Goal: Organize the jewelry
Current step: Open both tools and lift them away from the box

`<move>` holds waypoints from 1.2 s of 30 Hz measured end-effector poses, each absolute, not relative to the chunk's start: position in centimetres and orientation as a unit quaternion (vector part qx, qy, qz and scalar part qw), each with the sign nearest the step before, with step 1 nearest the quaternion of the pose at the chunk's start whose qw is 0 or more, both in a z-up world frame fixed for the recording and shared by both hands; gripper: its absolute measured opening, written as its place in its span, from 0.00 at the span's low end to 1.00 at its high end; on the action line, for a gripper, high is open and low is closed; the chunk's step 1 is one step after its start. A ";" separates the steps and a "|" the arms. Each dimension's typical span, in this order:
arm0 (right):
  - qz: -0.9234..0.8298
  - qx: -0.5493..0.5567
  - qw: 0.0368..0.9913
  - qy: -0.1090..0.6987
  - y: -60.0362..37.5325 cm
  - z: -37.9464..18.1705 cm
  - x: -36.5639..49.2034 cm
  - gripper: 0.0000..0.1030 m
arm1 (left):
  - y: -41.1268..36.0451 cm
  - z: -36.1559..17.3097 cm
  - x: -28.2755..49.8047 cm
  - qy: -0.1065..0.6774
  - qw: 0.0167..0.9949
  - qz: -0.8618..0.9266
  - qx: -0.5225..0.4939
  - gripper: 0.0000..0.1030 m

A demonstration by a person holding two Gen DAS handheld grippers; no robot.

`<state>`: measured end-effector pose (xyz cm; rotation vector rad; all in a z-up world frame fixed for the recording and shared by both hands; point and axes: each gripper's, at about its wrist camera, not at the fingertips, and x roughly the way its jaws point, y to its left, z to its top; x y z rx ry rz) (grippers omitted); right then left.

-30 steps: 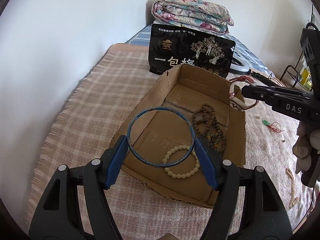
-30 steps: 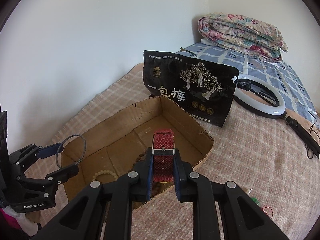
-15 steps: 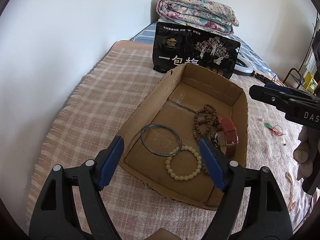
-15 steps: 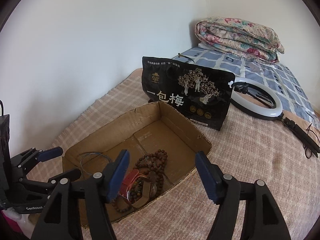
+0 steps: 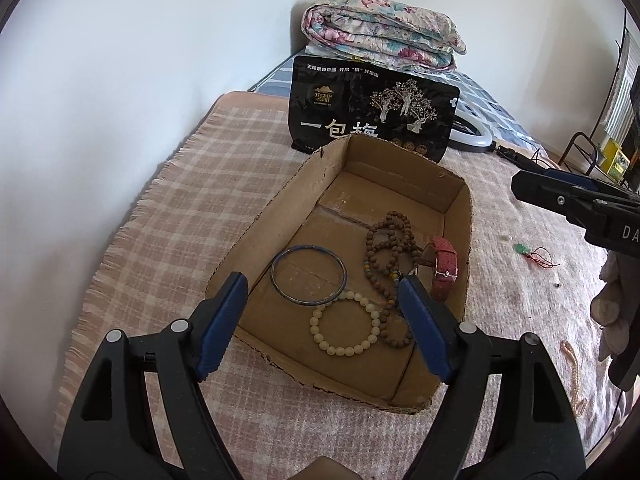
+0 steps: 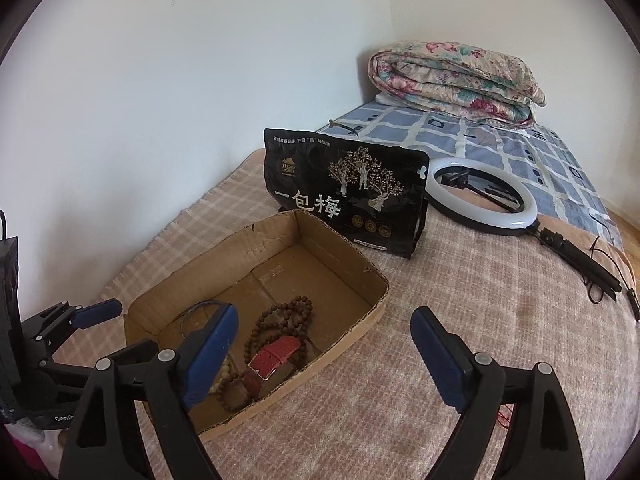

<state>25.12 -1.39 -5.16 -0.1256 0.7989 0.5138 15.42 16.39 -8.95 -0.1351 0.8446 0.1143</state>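
A shallow cardboard box [image 5: 280, 204] lies on the bed; it also shows in the right wrist view [image 6: 344, 252]. In it lie a dark blue bangle [image 5: 308, 275], a cream bead bracelet [image 5: 346, 326], brown prayer beads [image 5: 386, 242] and a red watch strap [image 5: 445, 266], which also shows in the right wrist view [image 6: 276, 356]. My left gripper [image 5: 326, 328] is open and empty above the box's near end. My right gripper [image 6: 324, 360] is open and empty over the box's right edge. A green pendant on red cord [image 5: 524, 249] and a pale bead string [image 5: 576, 376] lie on the blanket to the right.
A black snack bag [image 5: 372, 116] stands behind the box. A folded floral quilt [image 5: 380, 38] lies at the bed's head. A ring light [image 6: 480, 200] with its stand lies to the right. A white wall runs along the left.
My left gripper opened and let the blue bangle drop into the box. My right gripper opened and let the red watch strap drop in. Both grippers have pulled back.
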 end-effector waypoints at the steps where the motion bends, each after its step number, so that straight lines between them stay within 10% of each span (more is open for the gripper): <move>1: 0.244 -0.061 0.889 0.383 -1.7 -5.0 25.0 0.88 | 16.3 -8.8 15.3 0.408 0.909 0.055 -0.065 0.78; 36: 0.116 -0.034 0.912 0.393 -17.7 -3.6 17.3 0.98 | 6.2 -6.3 11.9 0.383 0.923 -0.034 -0.012 0.78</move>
